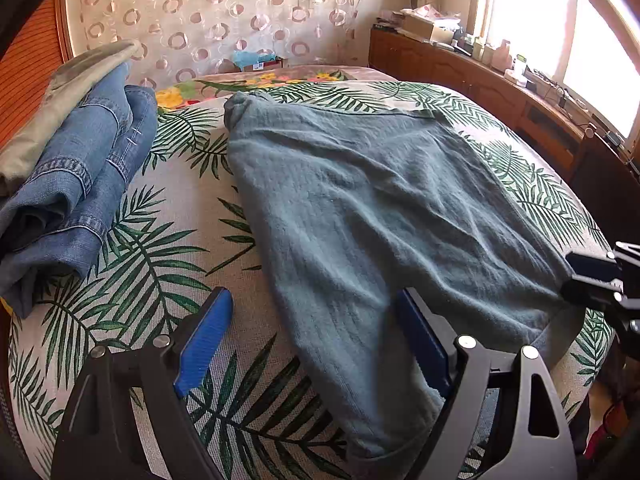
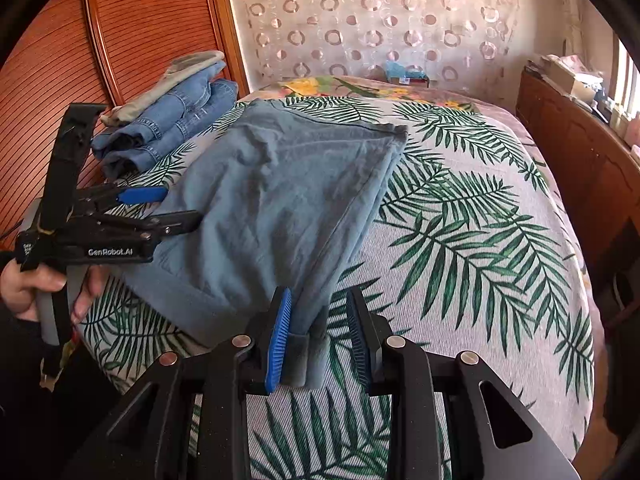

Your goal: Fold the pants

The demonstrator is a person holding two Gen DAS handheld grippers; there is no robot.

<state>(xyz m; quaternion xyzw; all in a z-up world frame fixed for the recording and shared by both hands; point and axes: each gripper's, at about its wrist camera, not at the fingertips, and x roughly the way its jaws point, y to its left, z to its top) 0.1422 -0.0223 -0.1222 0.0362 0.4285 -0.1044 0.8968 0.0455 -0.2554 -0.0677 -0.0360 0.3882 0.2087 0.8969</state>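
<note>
The soft grey-blue pants (image 2: 280, 200) lie folded on the leaf-print bedspread (image 2: 480, 240), their cuffed end between the right gripper (image 2: 318, 336) fingers. Its jaws stand partly apart; the cloth seems to touch only the left pad, though folds hide that. The left gripper (image 1: 316, 344), spread wide, straddles the pants' near edge, gripping nothing. Folded jeans (image 1: 80, 184) lie beyond, left.

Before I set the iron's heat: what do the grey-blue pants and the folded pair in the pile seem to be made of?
Grey-blue pants: a soft matte knit, perhaps fleece or cotton jersey; the surface is fuzzy, faintly ribbed and drapes in loose wrinkles. Folded jeans: denim, judging by the faded blue weave, pale contrast stitching and thick doubled seams. Exact fibre cannot be told.
</note>
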